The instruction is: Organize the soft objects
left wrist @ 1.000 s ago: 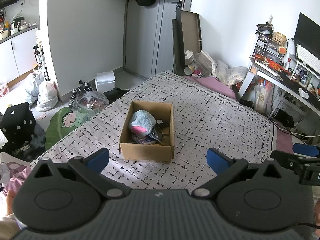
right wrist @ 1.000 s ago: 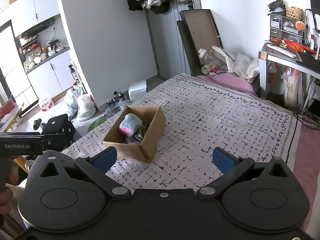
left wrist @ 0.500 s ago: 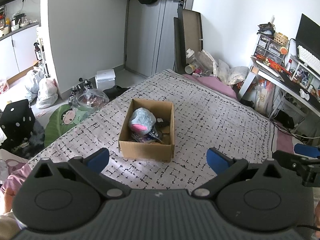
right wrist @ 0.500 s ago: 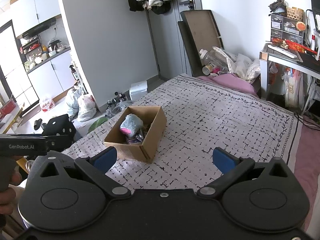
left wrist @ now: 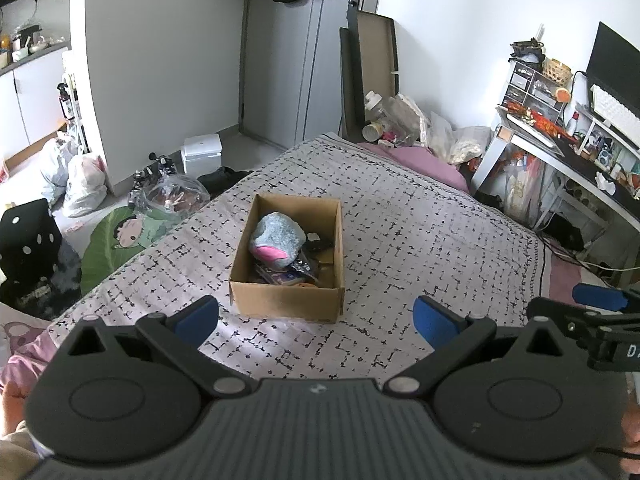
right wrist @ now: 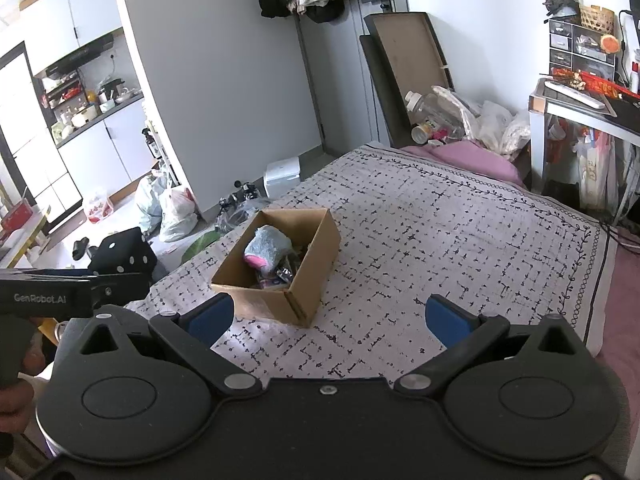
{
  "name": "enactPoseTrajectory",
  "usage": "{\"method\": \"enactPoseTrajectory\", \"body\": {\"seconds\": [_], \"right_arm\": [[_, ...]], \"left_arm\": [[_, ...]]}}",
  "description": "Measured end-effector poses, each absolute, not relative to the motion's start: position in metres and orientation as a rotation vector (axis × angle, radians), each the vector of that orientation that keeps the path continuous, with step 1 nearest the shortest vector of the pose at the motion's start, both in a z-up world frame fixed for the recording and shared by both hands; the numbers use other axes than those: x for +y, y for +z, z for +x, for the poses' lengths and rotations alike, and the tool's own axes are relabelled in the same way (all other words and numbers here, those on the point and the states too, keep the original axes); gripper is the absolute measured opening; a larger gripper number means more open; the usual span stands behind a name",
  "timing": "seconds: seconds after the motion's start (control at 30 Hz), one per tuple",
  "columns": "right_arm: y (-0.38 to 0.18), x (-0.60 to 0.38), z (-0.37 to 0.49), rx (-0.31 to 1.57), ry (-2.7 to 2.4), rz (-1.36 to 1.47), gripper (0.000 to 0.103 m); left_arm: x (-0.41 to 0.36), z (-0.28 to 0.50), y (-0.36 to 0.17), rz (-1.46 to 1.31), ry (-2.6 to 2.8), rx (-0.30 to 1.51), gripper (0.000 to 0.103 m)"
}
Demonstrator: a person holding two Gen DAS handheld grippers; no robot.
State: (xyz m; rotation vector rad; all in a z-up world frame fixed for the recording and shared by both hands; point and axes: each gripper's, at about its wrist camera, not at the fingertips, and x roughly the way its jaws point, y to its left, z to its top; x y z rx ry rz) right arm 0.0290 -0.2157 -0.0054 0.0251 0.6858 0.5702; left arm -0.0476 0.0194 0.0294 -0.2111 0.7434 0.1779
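Note:
An open cardboard box (left wrist: 286, 300) stands on the patterned bedspread (left wrist: 420, 240). In it lies a grey-blue and pink soft toy (left wrist: 276, 240) on top of dark small items. The box (right wrist: 304, 276) and the toy (right wrist: 266, 250) also show in the right wrist view. My left gripper (left wrist: 316, 318) is open and empty, held above the bed just short of the box's near wall. My right gripper (right wrist: 328, 316) is open and empty, to the right of the left one, with the box ahead to its left.
Beside the bed on the left the floor holds plastic bags (left wrist: 80, 176), a green cushion (left wrist: 116, 244) and a black dotted cube (left wrist: 28, 240). A desk (left wrist: 568, 160) with clutter stands at the right. A pink pillow (left wrist: 420, 160) and bags lie at the bed's far end.
Both grippers have drifted slightly, so the box sits a little differently in each view. Both stay open and empty. Nothing on the bed has moved.

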Motion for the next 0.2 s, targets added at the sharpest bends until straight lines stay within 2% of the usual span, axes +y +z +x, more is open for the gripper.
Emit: {"method": "enactPoseTrajectory", "body": {"seconds": [0.2], "right_arm": [[-0.0102,-0.2095,0.0323,0.698,0.561,0.037,0.103]], "left_arm": [[0.0214,-0.0417,0.0286,-0.224,0.172,0.731,0.103]]}}
